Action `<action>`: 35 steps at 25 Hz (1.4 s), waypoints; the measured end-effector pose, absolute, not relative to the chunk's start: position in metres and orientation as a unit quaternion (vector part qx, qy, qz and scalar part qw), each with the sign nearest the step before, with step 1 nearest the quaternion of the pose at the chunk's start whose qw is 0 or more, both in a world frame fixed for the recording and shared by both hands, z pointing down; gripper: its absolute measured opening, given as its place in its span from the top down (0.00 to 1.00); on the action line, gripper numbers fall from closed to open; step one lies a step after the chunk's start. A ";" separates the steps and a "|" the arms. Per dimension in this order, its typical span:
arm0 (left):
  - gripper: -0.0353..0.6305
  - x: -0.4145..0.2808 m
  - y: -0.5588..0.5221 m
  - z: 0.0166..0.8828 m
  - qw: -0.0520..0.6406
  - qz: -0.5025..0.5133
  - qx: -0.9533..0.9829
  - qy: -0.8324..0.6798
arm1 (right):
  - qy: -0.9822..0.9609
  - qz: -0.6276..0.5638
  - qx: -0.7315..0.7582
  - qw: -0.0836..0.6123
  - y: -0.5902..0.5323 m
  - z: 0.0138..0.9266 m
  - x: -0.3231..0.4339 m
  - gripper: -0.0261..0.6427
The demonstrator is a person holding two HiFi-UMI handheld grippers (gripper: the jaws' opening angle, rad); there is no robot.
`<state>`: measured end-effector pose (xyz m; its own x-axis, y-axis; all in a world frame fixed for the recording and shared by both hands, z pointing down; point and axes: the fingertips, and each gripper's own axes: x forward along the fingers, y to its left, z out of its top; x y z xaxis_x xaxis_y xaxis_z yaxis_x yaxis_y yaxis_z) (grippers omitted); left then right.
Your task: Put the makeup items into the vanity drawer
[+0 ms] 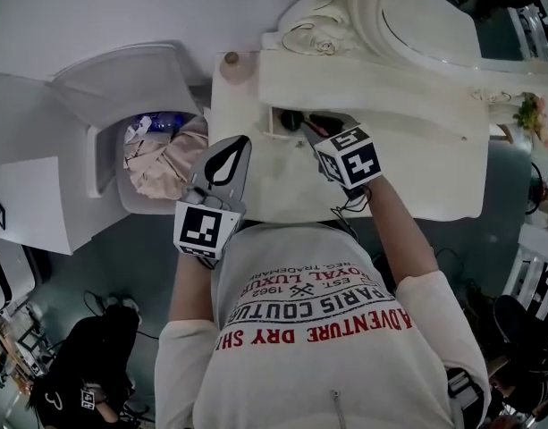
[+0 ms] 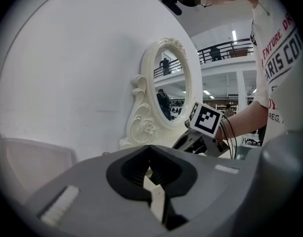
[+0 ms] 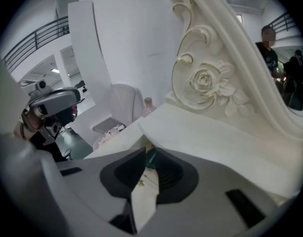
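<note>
Drawer (image 1: 278, 121) (under mirror (image 1: 432, 18)) meets right gripper (image 3: 144, 154) pinching teal item (image 3: 152, 159); left gripper (image 2: 150, 148) closed, empty.

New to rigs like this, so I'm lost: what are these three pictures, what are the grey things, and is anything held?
No robot: a person holds a two-jaw gripper in each hand. One picture is from a head camera looking down; the others from cameras riding on each gripper. Below stands a white vanity with a mirror and an open drawer holding dark items. The left gripper is shut and empty. The right gripper is at the drawer; a green item shows between its jaws, though whether gripped is unclear.
</note>
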<state>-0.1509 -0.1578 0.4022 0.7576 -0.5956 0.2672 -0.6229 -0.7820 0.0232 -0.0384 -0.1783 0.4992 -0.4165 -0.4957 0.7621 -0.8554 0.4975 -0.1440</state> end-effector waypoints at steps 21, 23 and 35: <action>0.93 -0.071 -0.177 0.321 0.004 0.084 0.942 -0.326 | -0.825 0.041 0.552 0.114 -0.148 0.327 0.069 0.95; 0.93 -0.066 -0.176 0.316 0.003 0.082 0.941 -0.329 | -0.825 0.036 0.554 0.103 -0.145 0.321 0.076 0.95; 0.93 -0.052 -0.168 0.305 -0.007 0.075 0.937 -0.340 | -0.830 0.023 0.550 0.091 -0.136 0.317 0.088 0.95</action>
<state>-0.0523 -0.1680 0.3049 0.7570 -0.6392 0.1359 -0.6371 -0.7681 -0.0638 0.0881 -0.1361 0.3167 -0.3777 -0.9090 0.1759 -0.9175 0.3931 0.0610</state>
